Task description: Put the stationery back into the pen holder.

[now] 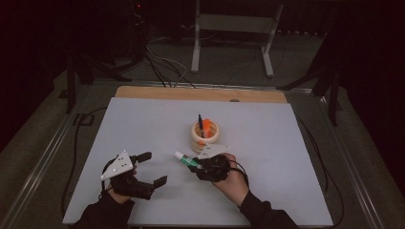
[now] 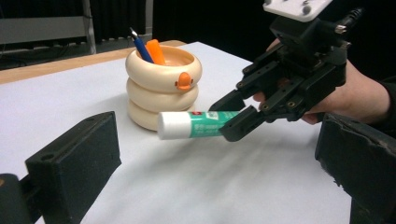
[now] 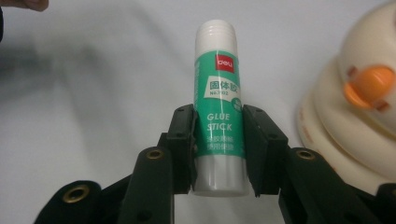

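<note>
Right hand-held gripper (image 1: pixel 193 164): clamped on the glue stick (image 1: pixel 186 160), gripping its lower half, white cap pointing out ahead.
Glue stick: lifted off the table (image 1: pixel 143 119), lying level, just beside the holder (image 1: pixel 205 135).
Holder: cream, ringed, duck-billed; a pen (image 1: pixel 201 125) and an orange marker (image 2: pixel 156 51) stand in it.
Left hand-held gripper (image 1: pixel 150 168): jaws wide apart, holding nothing, low over the table.

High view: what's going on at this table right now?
A person works with a hand-held gripper in each hand. The right hand-held gripper is shut on a green glue stick, holding it off the white table beside a cream duck-shaped pen holder with a blue pen and an orange marker inside. The left hand-held gripper is open, holding nothing.
</note>
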The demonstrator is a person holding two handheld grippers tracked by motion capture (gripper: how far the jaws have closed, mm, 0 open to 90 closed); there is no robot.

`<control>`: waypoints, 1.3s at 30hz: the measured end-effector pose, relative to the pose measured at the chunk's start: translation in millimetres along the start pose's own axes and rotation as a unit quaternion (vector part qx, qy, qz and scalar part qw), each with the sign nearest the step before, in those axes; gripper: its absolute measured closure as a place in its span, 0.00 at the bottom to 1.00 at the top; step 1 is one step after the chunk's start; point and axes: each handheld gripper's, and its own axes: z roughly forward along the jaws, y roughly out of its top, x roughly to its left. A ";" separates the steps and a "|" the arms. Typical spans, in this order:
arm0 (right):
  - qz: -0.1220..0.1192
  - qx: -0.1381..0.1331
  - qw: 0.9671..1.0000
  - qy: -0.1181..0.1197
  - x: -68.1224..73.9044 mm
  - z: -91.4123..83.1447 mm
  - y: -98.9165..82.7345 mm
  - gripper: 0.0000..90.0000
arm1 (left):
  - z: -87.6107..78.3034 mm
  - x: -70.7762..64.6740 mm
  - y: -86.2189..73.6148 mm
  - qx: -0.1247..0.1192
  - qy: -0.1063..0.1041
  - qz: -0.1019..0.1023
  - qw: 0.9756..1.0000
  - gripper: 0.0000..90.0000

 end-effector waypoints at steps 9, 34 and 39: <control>0.021 -0.011 1.000 -0.015 -8.8 -22.5 -19.8 0.73 | 12.7 -3.0 3.0 0.006 -0.005 -0.011 1.000 0.01; 0.043 -0.058 0.997 -0.041 -17.4 -54.6 -30.9 0.73 | 62.3 -8.6 12.0 0.014 -0.005 -0.103 0.995 0.01; 0.042 -0.076 0.995 -0.042 -15.4 -57.1 -28.7 0.73 | 65.8 -7.3 11.9 0.005 -0.007 -0.135 0.991 0.01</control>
